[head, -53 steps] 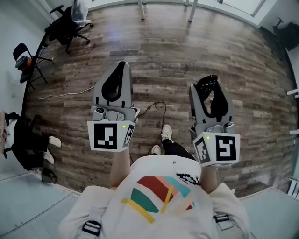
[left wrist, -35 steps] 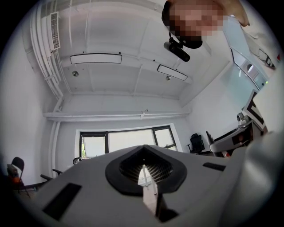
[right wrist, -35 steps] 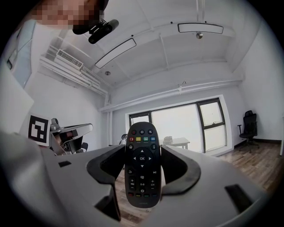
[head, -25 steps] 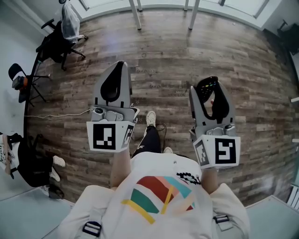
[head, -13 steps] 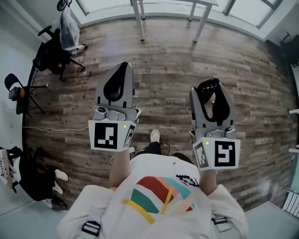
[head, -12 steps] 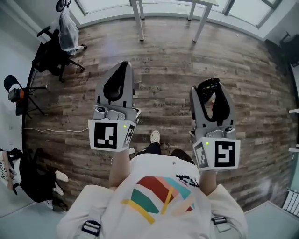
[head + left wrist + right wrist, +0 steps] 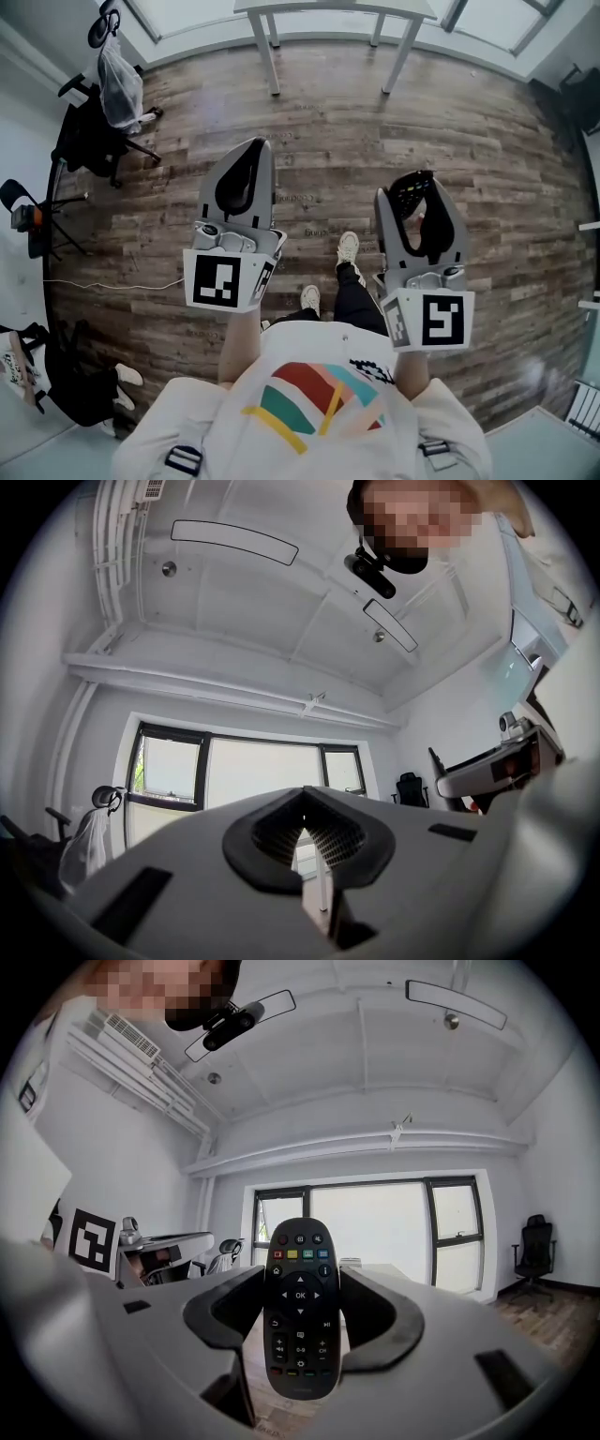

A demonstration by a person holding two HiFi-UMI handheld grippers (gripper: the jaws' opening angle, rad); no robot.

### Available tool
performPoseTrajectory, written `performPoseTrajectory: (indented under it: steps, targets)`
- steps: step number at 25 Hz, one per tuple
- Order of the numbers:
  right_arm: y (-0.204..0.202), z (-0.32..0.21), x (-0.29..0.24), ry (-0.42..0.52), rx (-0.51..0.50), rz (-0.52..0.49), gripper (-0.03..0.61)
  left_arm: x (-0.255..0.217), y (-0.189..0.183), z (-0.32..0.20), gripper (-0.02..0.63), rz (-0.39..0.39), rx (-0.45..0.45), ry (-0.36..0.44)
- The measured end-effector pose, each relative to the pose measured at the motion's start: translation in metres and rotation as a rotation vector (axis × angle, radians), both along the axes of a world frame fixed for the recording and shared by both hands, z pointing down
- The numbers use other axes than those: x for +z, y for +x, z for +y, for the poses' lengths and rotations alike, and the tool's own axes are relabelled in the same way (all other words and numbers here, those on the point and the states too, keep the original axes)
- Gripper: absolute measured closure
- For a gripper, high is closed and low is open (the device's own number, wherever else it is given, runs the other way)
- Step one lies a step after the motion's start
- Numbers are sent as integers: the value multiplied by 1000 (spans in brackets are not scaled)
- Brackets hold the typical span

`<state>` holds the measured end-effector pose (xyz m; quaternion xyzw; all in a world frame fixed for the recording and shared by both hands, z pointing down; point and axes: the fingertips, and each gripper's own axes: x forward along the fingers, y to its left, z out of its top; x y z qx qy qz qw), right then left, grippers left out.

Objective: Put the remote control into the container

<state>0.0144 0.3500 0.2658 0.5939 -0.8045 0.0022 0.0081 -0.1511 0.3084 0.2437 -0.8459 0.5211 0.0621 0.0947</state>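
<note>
The black remote control (image 7: 300,1307) with coloured buttons stands upright between the jaws of my right gripper (image 7: 302,1288), which is shut on its sides. From the head view the remote (image 7: 410,194) shows inside the right gripper (image 7: 419,192), held above the wooden floor at the right. My left gripper (image 7: 244,169) is held up at the left. Its jaws meet at the tip with nothing between them, as the left gripper view (image 7: 302,822) also shows. No container is in view.
A white table (image 7: 272,56) on thin legs stands ahead at the top. An office chair (image 7: 98,122) with a bag hung over it is at the far left. A cable (image 7: 112,284) lies on the floor. The person's shoes (image 7: 349,248) show between the grippers.
The person has walked forward: the white table has come into view at the top and the chair has slid down the left. Both grippers keep their pose, the remote still held.
</note>
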Motion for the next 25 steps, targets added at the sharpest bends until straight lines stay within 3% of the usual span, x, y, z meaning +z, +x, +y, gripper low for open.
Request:
performPoseTrajectory:
  steps: [13, 25]
  targets:
    - [48, -210, -7, 6, -92, -7, 325, -13, 46, -192, 607, -28, -87, 7]
    - [76, -305, 3, -5, -118, -6, 325, -10, 73, -286, 607, -9, -115, 11]
